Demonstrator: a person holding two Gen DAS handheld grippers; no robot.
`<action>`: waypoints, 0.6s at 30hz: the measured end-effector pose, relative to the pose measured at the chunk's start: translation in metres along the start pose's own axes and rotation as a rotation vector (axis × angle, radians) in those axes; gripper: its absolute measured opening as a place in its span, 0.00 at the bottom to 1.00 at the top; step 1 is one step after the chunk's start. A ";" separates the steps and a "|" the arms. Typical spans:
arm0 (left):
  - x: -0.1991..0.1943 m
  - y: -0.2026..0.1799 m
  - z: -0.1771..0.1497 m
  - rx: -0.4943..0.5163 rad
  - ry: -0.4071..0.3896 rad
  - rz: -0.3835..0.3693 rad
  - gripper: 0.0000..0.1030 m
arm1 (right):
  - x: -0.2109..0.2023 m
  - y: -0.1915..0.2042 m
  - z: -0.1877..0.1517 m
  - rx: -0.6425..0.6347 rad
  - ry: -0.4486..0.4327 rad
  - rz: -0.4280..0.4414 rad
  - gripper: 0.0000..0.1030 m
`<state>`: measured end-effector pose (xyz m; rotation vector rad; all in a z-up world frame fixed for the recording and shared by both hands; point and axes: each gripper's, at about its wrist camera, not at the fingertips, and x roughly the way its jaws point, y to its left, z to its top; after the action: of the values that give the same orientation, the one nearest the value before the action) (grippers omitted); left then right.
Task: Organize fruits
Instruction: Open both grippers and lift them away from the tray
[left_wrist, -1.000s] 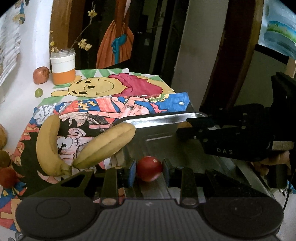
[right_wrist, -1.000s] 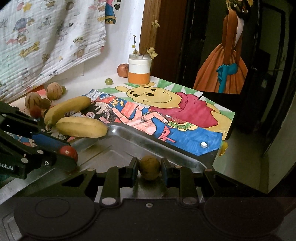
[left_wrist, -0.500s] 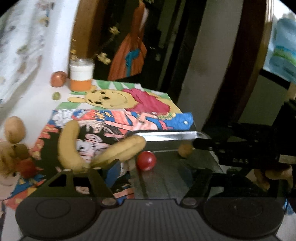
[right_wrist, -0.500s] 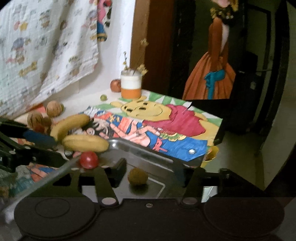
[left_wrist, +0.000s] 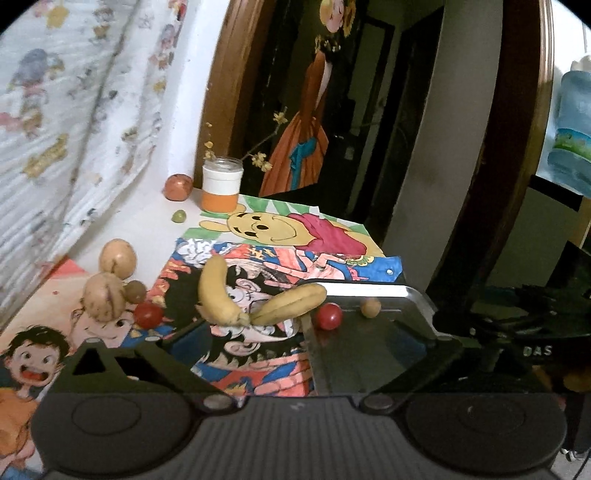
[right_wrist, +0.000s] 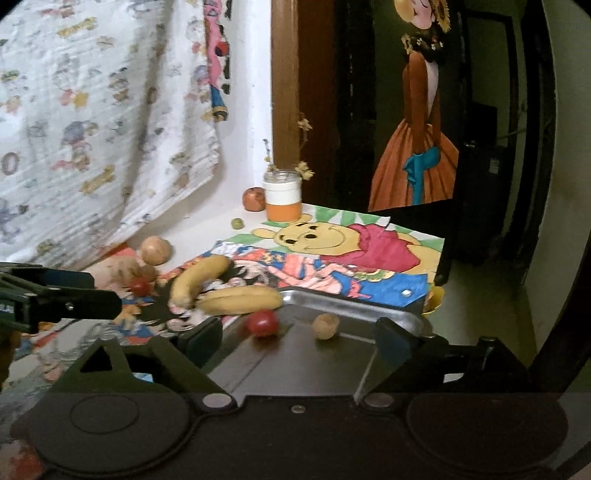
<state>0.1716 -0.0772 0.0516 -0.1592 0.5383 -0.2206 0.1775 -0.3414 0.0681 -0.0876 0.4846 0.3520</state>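
Observation:
A steel tray (left_wrist: 369, 363) (right_wrist: 295, 365) lies at the table's near right. In it rest a red tomato (left_wrist: 328, 316) (right_wrist: 262, 323) and a small tan fruit (left_wrist: 370, 307) (right_wrist: 325, 325). Two bananas (left_wrist: 218, 291) (right_wrist: 207, 280) lie on the cartoon mat, one tip over the tray's rim. My left gripper (left_wrist: 314, 339) is open and empty, pulled back above the tray's near edge. My right gripper (right_wrist: 299, 339) is open and empty above the tray. Each gripper shows in the other's view, the left (right_wrist: 62, 299) and the right (left_wrist: 524, 332).
Loose fruit sits at the left: two tan round fruits (left_wrist: 110, 277), a small brown one (left_wrist: 136, 291), a red tomato (left_wrist: 148, 315). Far back stand a white-and-orange jar (left_wrist: 221, 189), a red apple (left_wrist: 178, 187) and a green grape (left_wrist: 179, 216). The table drops off at the right.
Both grippers opened and let go: the tomato from the left, the tan fruit from the right. Both fruits now lie in the tray, and both grippers have drawn back and up.

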 end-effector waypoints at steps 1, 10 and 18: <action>-0.005 0.000 -0.002 0.000 0.001 0.003 1.00 | -0.006 0.005 -0.001 0.001 -0.001 0.004 0.91; -0.040 0.012 -0.028 0.005 0.039 0.062 1.00 | -0.048 0.043 -0.015 0.001 0.031 0.035 0.99; -0.064 0.031 -0.054 0.017 0.115 0.098 1.00 | -0.062 0.075 -0.041 0.006 0.145 0.064 0.99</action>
<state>0.0951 -0.0368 0.0306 -0.1038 0.6564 -0.1390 0.0824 -0.2972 0.0614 -0.0925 0.6329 0.4085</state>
